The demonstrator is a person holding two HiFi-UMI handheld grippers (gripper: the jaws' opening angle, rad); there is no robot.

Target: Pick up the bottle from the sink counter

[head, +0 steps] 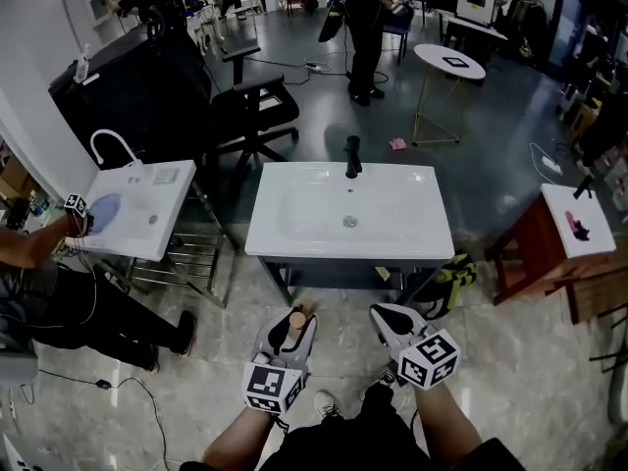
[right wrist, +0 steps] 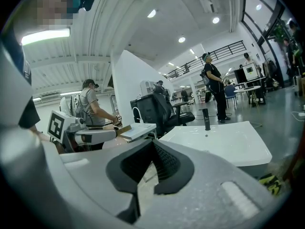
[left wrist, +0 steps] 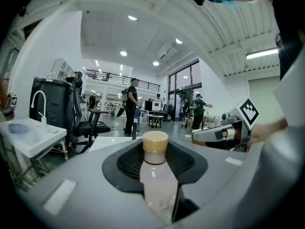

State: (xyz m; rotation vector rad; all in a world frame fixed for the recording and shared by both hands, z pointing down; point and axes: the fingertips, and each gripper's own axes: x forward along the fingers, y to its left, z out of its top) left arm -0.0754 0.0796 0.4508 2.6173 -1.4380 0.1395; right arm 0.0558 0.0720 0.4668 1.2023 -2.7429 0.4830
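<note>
A small clear plastic bottle [head: 295,324] of pale pinkish liquid, capped in tan, is clamped between the black ridged pads of the left gripper [head: 290,334]. In the left gripper view the bottle [left wrist: 156,175] is seen lying along the jaws of the left gripper [left wrist: 156,152], with its cap pointed away from the camera. It is held off the counter, just in front of the near edge of a white rectangular ceramic sink [head: 294,234], above the tiled floor.

The right gripper [head: 392,324] is held beside the left one, also just in front of the sink's near edge. In the right gripper view the jaws of the right gripper [right wrist: 152,151] are seen drawn together at their tips, with nothing between them.

A black upright faucet [head: 352,156] is mounted at the middle of the sink's far edge. To the left of the sink a second, smaller white basin [head: 147,226] with a curved white tap [head: 110,145] is seen. Beyond the sink's far left corner stands a black office chair [head: 250,111]. To the right of the sink stands a red-brown stand [head: 535,258] with a white top. Well beyond the sink stand a round white table [head: 449,62] and a person in dark clothes [head: 365,27].
</note>
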